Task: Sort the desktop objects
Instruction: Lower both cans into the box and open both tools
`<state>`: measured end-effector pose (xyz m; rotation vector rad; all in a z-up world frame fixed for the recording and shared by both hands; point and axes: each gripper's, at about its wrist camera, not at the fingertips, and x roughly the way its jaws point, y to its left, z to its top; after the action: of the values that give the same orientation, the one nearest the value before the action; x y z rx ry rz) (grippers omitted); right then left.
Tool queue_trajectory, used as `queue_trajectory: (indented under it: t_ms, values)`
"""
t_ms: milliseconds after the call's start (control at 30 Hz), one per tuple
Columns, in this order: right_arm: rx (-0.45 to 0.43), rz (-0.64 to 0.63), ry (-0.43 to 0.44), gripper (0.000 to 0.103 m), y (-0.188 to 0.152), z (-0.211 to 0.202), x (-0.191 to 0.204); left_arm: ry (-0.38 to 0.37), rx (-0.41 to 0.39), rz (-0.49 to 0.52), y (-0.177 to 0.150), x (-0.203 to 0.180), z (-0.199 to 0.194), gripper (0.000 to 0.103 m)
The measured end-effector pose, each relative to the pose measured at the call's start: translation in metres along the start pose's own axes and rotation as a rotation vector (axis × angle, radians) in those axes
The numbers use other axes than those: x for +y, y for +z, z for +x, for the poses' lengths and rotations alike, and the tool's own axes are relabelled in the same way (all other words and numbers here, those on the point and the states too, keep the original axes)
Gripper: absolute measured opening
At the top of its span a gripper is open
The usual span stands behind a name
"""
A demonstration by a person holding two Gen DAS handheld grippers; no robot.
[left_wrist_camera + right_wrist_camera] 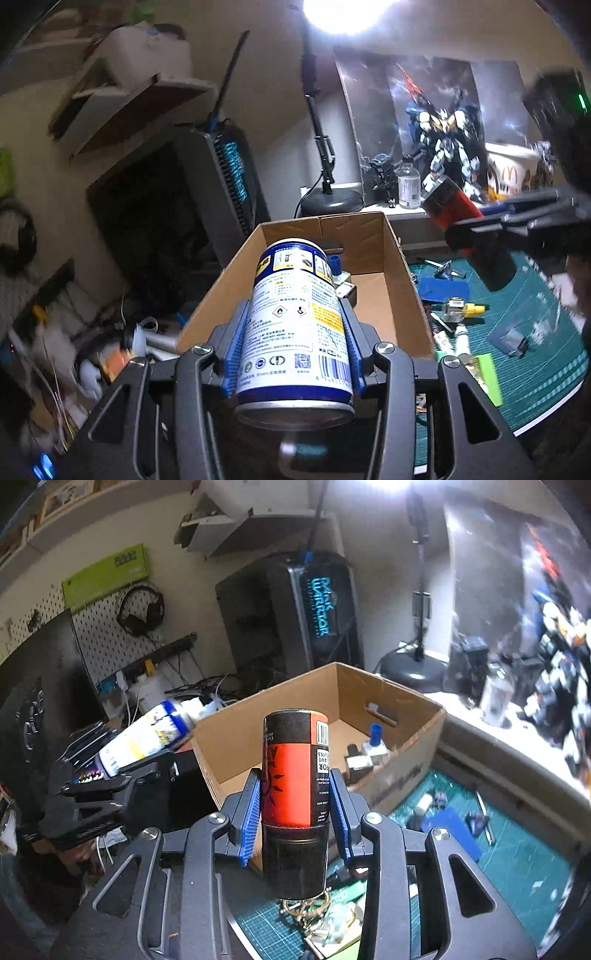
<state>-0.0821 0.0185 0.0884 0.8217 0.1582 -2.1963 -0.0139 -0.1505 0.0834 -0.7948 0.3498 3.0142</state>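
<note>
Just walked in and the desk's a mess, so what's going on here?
A person is sorting the desk with two handheld grippers. The left gripper holds a white and blue spray can, the right gripper a red and black can. Both hang by the open cardboard box, which already contains a few small items.

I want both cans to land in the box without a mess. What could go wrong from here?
The white and blue spray can is pinched only near its base by the left tongs, so it may tip out. The red and black can in the right tongs could strike small items already inside the cardboard box. Both cans approach together and might collide.
</note>
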Motion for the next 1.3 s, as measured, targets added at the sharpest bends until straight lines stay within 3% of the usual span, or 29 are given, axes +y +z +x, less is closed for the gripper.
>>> queue_trajectory:
  t_ms: [67,200,333,467,633,767,900,1300]
  values:
    - [0.055,0.002,0.020,0.032,0.017,0.015,-0.004,-0.006,0.021,0.025,0.011,0.005,0.018,0.045]
    - [0.192,-0.014,-0.041,0.032,0.043,0.069,-0.017,0.022,0.136,0.071,0.024,0.010,0.068,0.045]
    - [0.317,0.009,-0.022,0.032,0.050,0.118,-0.031,-0.004,0.247,0.109,0.028,0.010,0.112,0.045]
    - [0.415,0.084,-0.010,0.032,0.051,0.162,-0.054,0.020,0.348,0.157,0.026,0.011,0.155,0.045]
    - [0.542,0.095,-0.031,0.032,0.047,0.210,-0.067,-0.138,0.587,0.044,0.023,0.027,0.202,0.045]
    - [0.661,0.133,0.003,0.032,0.042,0.247,-0.078,-0.193,0.730,-0.030,0.020,0.036,0.236,0.045]
    - [0.775,0.108,-0.055,0.032,0.036,0.275,-0.086,-0.239,0.930,-0.153,0.002,0.047,0.270,0.045]
    - [0.894,0.055,-0.056,0.032,0.018,0.286,-0.087,-0.266,1.049,-0.110,-0.016,0.017,0.285,0.045]
